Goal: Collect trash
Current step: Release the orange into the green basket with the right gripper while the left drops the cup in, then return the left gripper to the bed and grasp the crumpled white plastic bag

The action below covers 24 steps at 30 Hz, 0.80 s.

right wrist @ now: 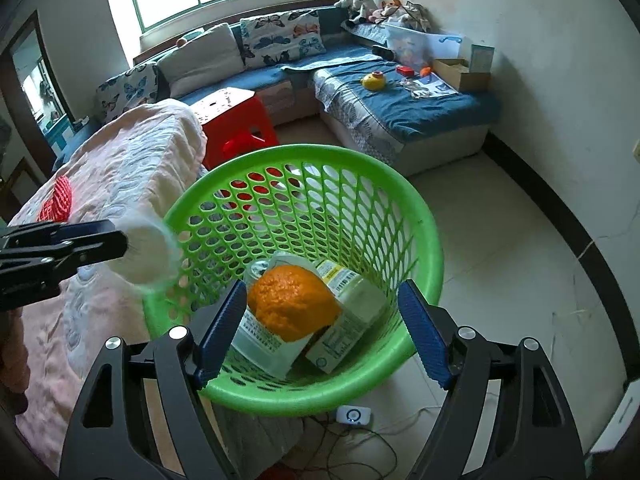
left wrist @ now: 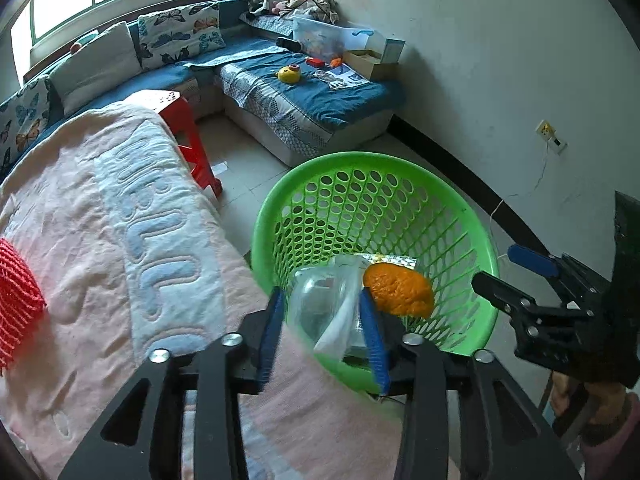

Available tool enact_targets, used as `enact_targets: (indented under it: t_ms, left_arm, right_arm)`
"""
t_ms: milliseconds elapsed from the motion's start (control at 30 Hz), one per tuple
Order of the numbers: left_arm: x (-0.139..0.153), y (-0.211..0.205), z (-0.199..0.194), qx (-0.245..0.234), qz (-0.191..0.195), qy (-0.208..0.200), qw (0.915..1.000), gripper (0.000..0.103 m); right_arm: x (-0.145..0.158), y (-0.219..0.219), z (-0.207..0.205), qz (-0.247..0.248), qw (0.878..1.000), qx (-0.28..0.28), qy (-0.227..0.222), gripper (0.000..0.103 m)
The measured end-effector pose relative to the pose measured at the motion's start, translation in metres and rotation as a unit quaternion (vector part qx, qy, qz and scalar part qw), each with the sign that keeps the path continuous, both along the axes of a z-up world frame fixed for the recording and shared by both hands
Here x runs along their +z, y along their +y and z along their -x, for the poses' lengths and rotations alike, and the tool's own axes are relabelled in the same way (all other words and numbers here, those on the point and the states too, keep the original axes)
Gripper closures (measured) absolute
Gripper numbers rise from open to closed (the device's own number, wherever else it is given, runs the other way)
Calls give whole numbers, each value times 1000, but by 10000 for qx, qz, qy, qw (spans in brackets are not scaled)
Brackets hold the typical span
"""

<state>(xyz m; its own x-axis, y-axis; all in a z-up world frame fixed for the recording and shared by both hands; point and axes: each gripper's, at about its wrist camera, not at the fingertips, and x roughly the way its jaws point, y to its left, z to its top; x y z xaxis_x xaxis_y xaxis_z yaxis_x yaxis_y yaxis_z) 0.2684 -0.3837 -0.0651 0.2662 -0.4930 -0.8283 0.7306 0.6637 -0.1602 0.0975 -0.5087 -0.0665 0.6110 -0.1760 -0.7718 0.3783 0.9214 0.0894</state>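
Honestly, the clear plastic bag [left wrist: 320, 308] sits between the left hand-held gripper [left wrist: 323, 336] pads at lower centre, over the green basket [left wrist: 472, 216]; grip unclear. Light, crinkly, slippery, so pinch a bunched fold. Right hand-held gripper [right wrist: 320, 332] jaws apart above the orange peel [right wrist: 292, 304].

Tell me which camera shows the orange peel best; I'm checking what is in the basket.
The right wrist view: the orange peel shows whole, lying on cartons in the green basket. In the left wrist view the peel is smaller and blurred, beside a clear plastic bag.
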Motion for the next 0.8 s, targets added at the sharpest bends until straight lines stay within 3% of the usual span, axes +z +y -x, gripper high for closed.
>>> enact_targets:
  t_ms: [200, 367, 533, 800]
  left_arm:
    - [1, -2, 7, -54, 35, 24, 10000, 50]
    - [11, 17, 14, 46, 39, -68, 10000, 48]
    - [29, 57, 23, 316, 108, -298, 9990, 43]
    - [43, 139, 24, 1134, 59, -582, 9918, 41]
  right_arm:
    - [5, -1, 11, -96, 9999, 3, -104, 25]
    - [10, 11, 16, -132, 9997, 123, -180, 25]
    - [17, 34, 14, -184, 9987, 396, -254, 25]
    - [34, 87, -2, -153, 9942, 989, -396, 23]
